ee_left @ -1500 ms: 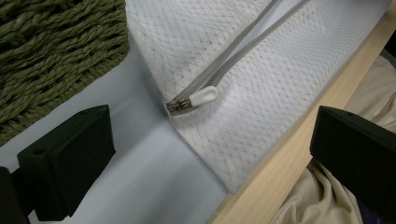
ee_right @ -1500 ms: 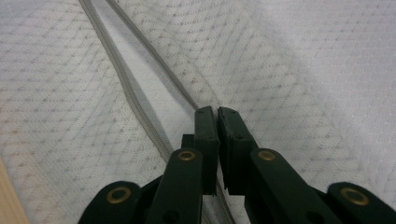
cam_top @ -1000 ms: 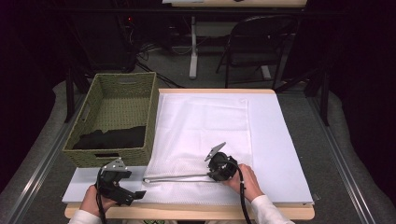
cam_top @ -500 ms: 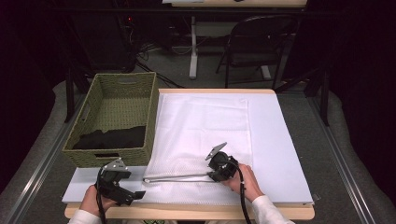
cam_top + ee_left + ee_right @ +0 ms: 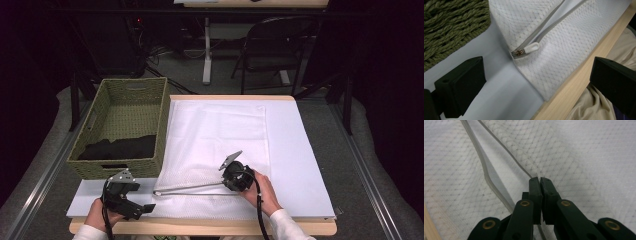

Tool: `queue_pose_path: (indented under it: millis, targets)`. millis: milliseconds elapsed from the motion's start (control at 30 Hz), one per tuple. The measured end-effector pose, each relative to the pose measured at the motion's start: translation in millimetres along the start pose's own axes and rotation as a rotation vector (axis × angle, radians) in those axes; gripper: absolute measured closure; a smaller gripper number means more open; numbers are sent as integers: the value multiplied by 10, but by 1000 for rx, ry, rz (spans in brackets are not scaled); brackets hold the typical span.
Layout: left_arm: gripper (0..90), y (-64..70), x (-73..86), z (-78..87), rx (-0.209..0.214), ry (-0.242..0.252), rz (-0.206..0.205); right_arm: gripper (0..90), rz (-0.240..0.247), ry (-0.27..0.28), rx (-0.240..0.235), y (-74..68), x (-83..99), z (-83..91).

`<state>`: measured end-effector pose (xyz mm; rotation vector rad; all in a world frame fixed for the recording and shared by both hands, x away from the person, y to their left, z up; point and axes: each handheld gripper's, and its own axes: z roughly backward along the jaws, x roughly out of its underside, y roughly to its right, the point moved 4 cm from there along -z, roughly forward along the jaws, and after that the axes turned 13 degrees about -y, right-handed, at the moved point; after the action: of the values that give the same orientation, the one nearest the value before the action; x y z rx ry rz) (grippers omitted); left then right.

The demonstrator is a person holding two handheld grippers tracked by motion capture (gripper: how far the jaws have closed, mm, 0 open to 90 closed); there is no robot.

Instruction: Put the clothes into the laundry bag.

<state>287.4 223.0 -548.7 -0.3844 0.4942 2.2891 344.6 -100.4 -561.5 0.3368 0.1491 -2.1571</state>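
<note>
A white mesh bag (image 5: pixel 215 135) lies flat on the table, its grey zipper (image 5: pixel 190 188) parted into a long slit near the front edge. The white zipper pull (image 5: pixel 530 47) sits at the slit's left end (image 5: pixel 157 192). My right gripper (image 5: pixel 226 182) is at the slit's right end, jaws shut on the bag's mesh beside the zipper edge (image 5: pixel 539 181). My left gripper (image 5: pixel 145 209) hovers at the bag's front left corner, jaws wide open with nothing between them (image 5: pixel 537 72). The pull lies just beyond its jaws.
A green woven basket (image 5: pixel 165 120) stands left of the bag with a black cloth (image 5: pixel 120 147) in its near end. The white table cover (image 5: pixel 300 160) lies bare on the right. The wooden front edge (image 5: pixel 574 80) runs close under the left gripper. A folding chair (image 5: pixel 280 45) stands behind the table.
</note>
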Motion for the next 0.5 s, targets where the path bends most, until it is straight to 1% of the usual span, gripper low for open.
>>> queue_pose_path:
  millis: [67, 167, 267, 300, 333, 433, 500]
  targets:
    - [0, -1, 0, -2, -1, -2, 1, 882, -6, -2, 1, -2, 0, 15]
    - [1, 14, -2, 3, -2, -6, -12, 885, 6, 17, 16, -2, -16, 54]
    - [1, 29, -7, 7, 1, -2, -22, 885, 7, 27, 19, 5, -22, 85]
    - [1, 30, -6, 10, 4, -11, -30, 885, 6, 29, 17, 6, -24, 91]
    - [2, 30, -6, 10, 4, -11, -30, 885, 6, 29, 17, 6, -24, 91]
    - [6, 47, -13, 28, -10, -16, -53, 886, 4, 39, 23, 17, -30, 116]
    - [8, 52, -16, 37, -13, -12, -53, 886, 6, 44, 23, 21, -31, 118]
